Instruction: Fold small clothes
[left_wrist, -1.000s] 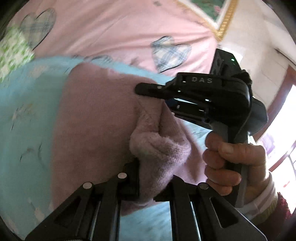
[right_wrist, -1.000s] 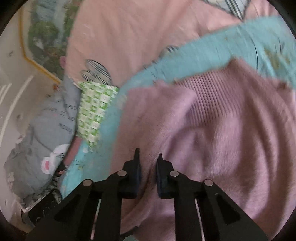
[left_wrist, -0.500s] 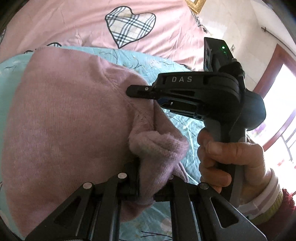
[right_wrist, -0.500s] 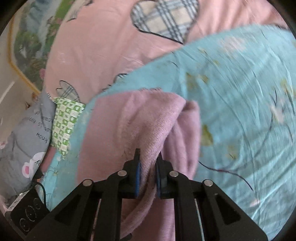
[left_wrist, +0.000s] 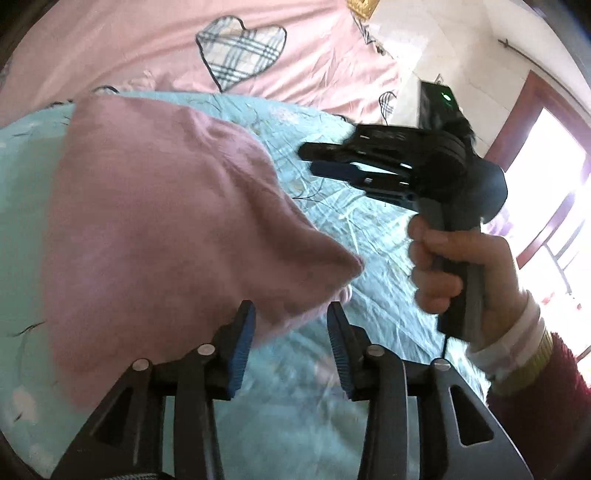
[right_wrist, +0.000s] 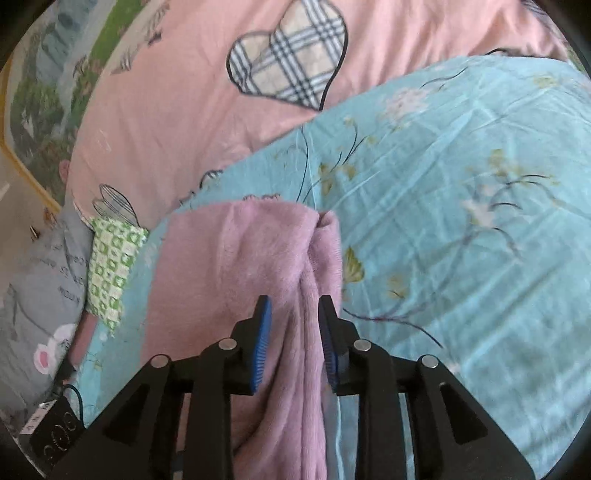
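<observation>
A fuzzy pink garment (left_wrist: 155, 221) lies folded on the teal floral sheet (left_wrist: 369, 229). My left gripper (left_wrist: 290, 325) is opening; the garment's near corner sits just ahead of its blue pads (left_wrist: 242, 339), and neither pad presses it. In the left wrist view a hand (left_wrist: 450, 266) holds my right gripper (left_wrist: 312, 160) over the sheet, right of the garment, with nothing between its fingers. In the right wrist view my right gripper (right_wrist: 293, 301) is opening, and a fold of the pink garment (right_wrist: 236, 258) runs loose between and below its jaws.
A pink duvet with plaid hearts (right_wrist: 291, 62) covers the bed beyond the sheet. A green-checked cloth (right_wrist: 110, 269) and a grey printed pillow (right_wrist: 40, 288) lie at the left. A black device (right_wrist: 55, 435) sits at the lower left. A bright window (left_wrist: 554, 177) is at the right.
Both grippers, shut on the pink garment before, have spread their jaws and let it go. The garment has settled on the sheet. The right gripper has drawn away from it to the right.
</observation>
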